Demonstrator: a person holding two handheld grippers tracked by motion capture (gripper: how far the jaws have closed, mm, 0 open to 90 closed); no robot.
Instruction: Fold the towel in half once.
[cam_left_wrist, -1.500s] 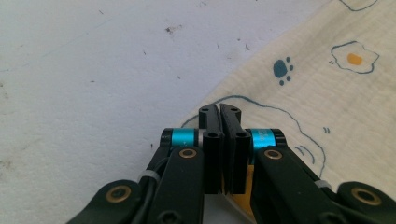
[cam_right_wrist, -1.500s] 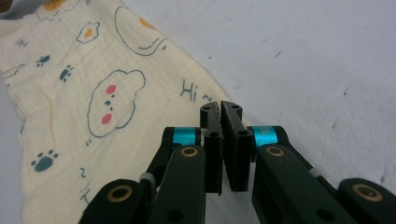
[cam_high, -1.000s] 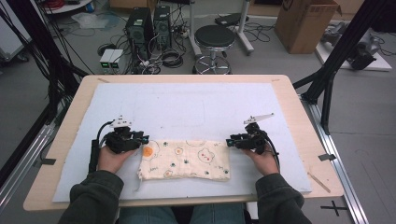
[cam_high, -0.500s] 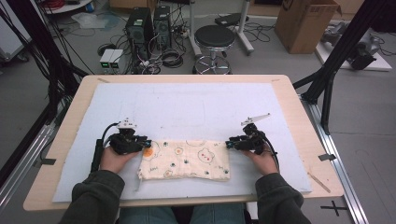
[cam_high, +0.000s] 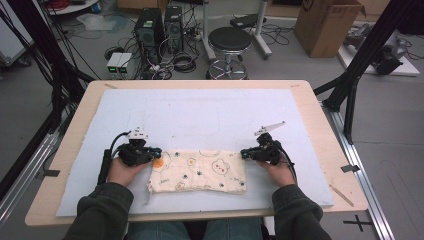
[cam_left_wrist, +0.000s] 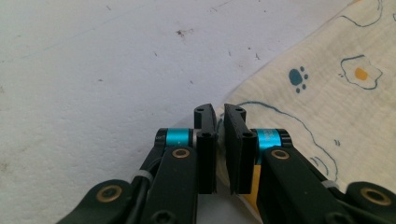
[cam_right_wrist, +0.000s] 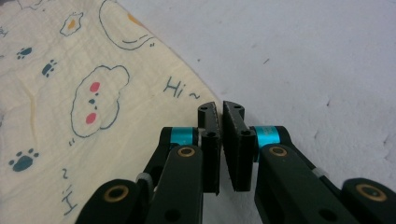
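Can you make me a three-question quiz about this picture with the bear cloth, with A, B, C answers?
1. Where does the folded cloth lie?
A. on the stool
B. on the white mat, between the two grippers
C. on the floor

2. What colour is most of the cloth?
A. cream
B. red
C. black

3. How are the jaws of the left gripper and right gripper?
A. both wide open
B. one wide open
C. both closed on far corners of the cloth

Answers:
1 B, the high view shows it on the mat between the hands.
2 A, cream with bears and paw prints.
3 C, each gripper view shows the jaws just closed, pinching a cloth corner.
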